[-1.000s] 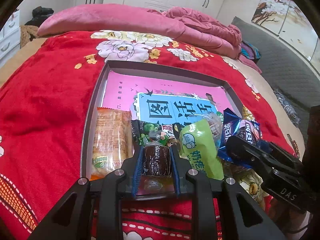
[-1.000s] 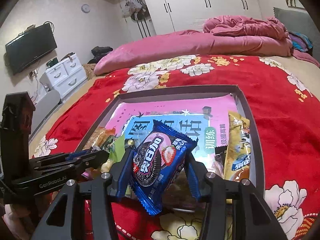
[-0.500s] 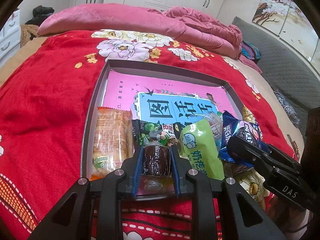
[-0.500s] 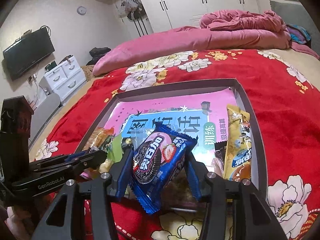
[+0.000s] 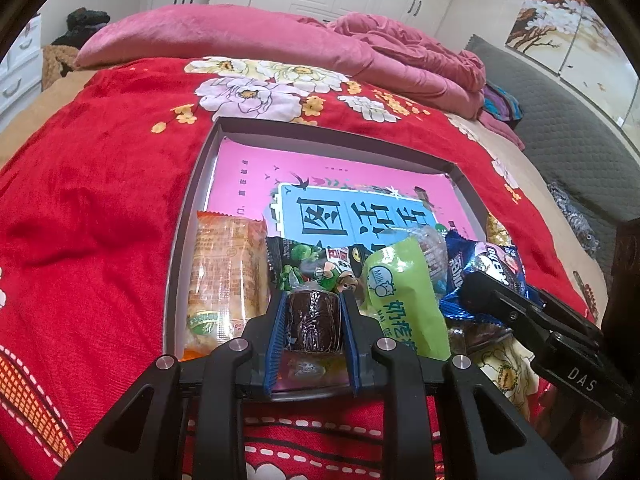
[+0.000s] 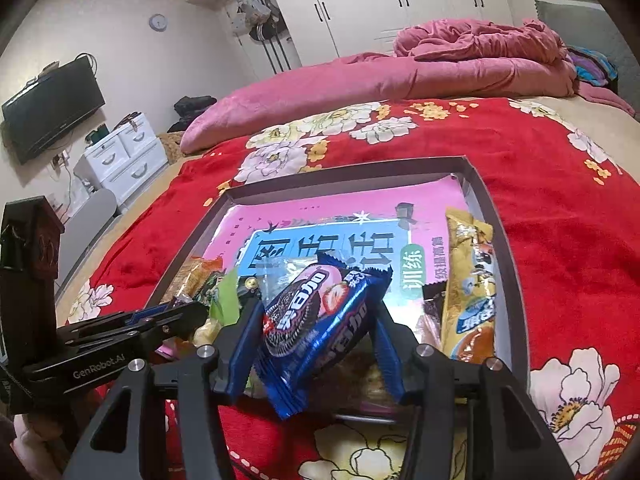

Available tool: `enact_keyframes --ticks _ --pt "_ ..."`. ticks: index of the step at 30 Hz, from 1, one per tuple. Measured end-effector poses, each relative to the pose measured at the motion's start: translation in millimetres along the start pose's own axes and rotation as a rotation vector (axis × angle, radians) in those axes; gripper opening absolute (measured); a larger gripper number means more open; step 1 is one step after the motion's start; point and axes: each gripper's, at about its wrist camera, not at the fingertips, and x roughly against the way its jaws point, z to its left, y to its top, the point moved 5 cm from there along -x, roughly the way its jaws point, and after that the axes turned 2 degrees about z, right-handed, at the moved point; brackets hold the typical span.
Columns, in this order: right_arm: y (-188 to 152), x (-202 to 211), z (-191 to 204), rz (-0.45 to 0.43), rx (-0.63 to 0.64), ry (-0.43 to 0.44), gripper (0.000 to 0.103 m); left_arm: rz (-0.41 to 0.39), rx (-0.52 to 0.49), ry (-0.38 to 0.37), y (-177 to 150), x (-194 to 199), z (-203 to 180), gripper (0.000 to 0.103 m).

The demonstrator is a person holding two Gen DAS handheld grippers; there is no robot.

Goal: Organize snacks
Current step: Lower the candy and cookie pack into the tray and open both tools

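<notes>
While each tool [image 5: 312, 320] [image 6: 316, 332] grips one snack, four lie in one tray [image 5: 192, 200].

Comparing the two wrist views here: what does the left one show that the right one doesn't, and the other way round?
Left only: the left gripper shut on a dark brown snack, and a wall painting. Right only: a yellow packet along the tray's side, a TV and white drawers. Both: the tray, pink book, green packet and the blue cookie pack between the right gripper's pads.
</notes>
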Motion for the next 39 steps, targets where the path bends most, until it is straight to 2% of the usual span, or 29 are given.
enact_keyframes --ticks 16,21,28,39 --pt "-2 2 3 0.004 0.026 0.0 0.056 0.002 0.019 -0.003 0 0 3 0.027" --pt "-2 3 4 0.004 0.025 0.002 0.056 -0.004 0.013 0.014 1 3 3 0.039" --pt "-3 3 7 0.006 0.032 0.001 0.058 -0.006 0.006 0.015 1 3 1 0.042" --pt "-2 5 5 0.001 0.029 -0.002 0.06 -0.03 -0.031 0.026 3 10 -6 0.058"
